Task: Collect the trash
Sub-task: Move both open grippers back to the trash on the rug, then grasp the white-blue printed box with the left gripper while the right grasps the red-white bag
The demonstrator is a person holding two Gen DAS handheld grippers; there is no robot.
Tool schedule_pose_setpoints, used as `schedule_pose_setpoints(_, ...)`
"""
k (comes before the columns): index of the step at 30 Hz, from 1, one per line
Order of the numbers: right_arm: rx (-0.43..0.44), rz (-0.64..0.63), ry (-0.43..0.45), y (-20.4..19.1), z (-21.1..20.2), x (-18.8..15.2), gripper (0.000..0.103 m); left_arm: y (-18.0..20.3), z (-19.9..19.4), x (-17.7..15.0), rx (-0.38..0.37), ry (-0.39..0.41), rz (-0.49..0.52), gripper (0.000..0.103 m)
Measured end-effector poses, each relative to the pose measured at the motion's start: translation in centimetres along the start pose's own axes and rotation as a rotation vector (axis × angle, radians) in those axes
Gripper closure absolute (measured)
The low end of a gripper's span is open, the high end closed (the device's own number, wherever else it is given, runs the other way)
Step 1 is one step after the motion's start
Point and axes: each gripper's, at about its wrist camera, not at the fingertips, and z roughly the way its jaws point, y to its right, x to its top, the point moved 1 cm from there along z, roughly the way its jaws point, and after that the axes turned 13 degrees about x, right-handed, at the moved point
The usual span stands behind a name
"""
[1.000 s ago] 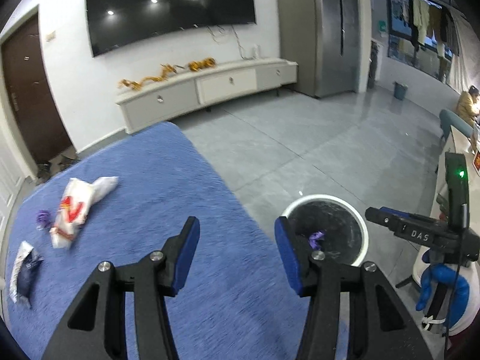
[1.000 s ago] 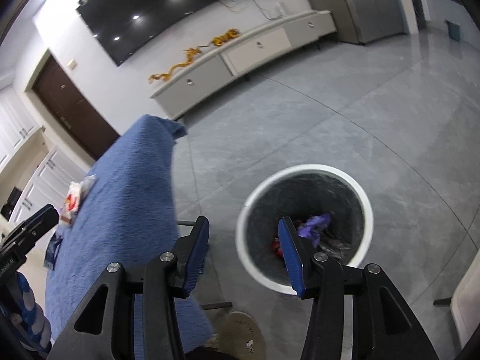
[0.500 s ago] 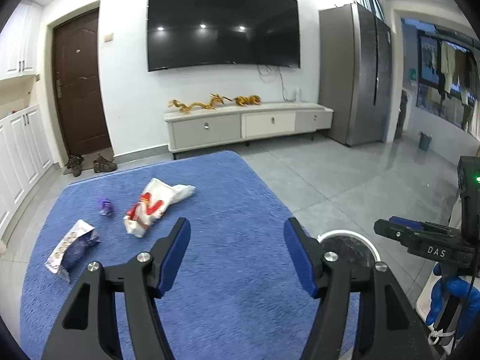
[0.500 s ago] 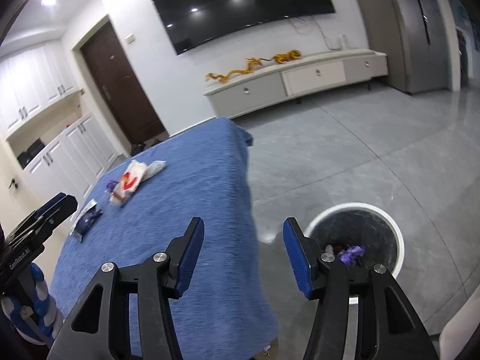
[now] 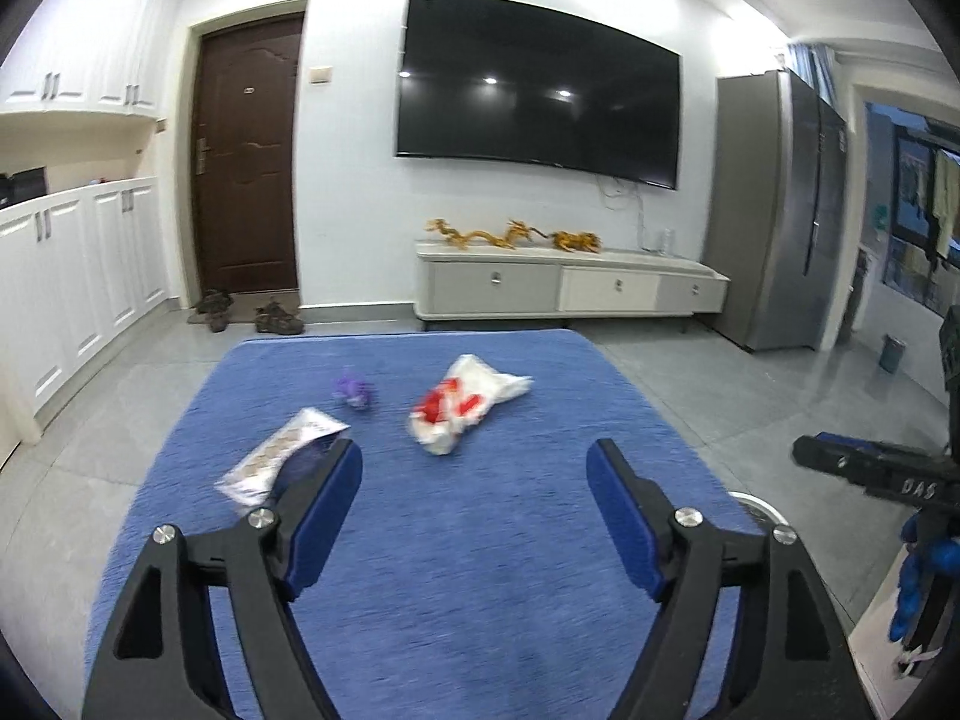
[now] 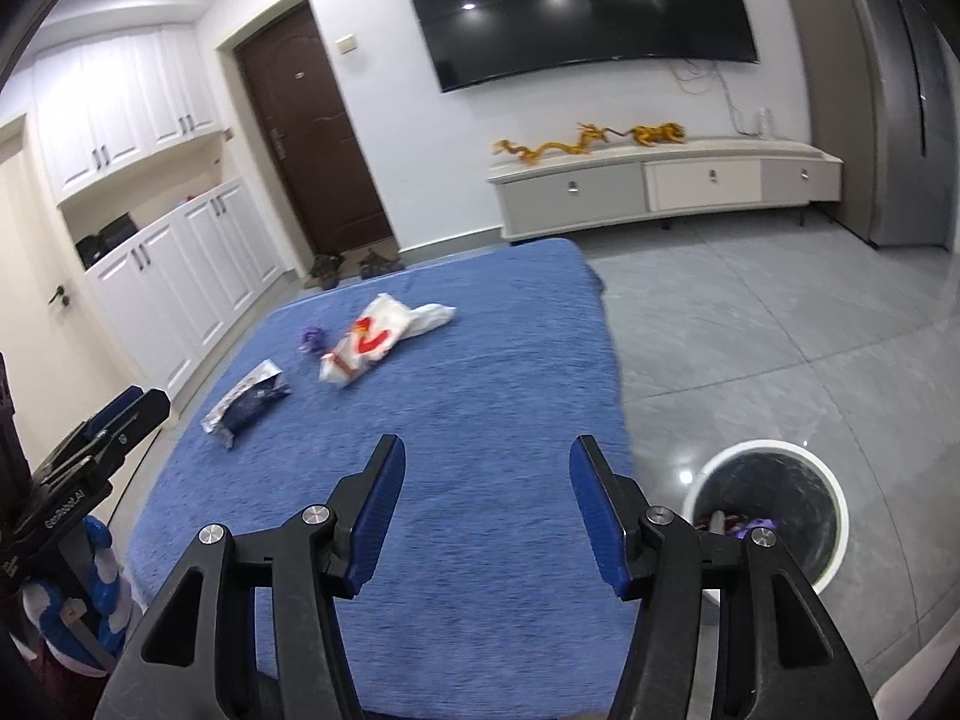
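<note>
Three pieces of trash lie on the far half of a blue-covered table (image 5: 480, 540): a white and red plastic bag (image 5: 462, 405) (image 6: 378, 339), a small purple scrap (image 5: 354, 390) (image 6: 312, 338) and a silver-and-dark snack packet (image 5: 282, 459) (image 6: 246, 402). My left gripper (image 5: 474, 480) hovers over the table's near part, its jaws opening with nothing between them. My right gripper (image 6: 483, 474) is open and empty too, above the near right part of the table (image 6: 510, 360). A white-rimmed trash bin (image 6: 774, 510) with scraps inside stands on the floor to the right.
A low TV cabinet (image 5: 570, 291) stands at the far wall under a black TV (image 5: 540, 90). White cupboards (image 5: 66, 276) line the left side, with shoes (image 5: 279, 318) by a brown door. Grey tiled floor surrounds the table. A grey refrigerator (image 5: 780, 228) is at the right.
Both grippers swung away from the bin and up, toward the table, and now face the trash on it. Both stand wider open than before, the left one most.
</note>
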Motion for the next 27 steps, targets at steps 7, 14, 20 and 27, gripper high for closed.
schedule_pose_setpoints(7, 0.043, -0.058, -0.041, -3.9, 2.3, 1.4, 0.044, -6.6, 1.9, -1.1, 0.092, -0.013, 0.009, 0.017)
schedule_pose_setpoints(14, 0.107, -0.045, -0.132, -5.8, 8.7, 3.3, 0.038, -11.0, 8.7, -1.6, 0.142, -0.103, 0.028, 0.014)
schedule_pose_setpoints(20, 0.174, 0.063, -0.194, -5.6, 16.7, 4.9, 0.034, -11.4, 14.6, -1.9, 0.141, -0.171, 0.069, 0.014)
schedule_pose_setpoints(27, 0.172, 0.158, -0.241, -4.8, 25.7, 6.8, 0.03, -11.2, 19.6, -1.9, 0.142, -0.221, 0.111, 0.014)
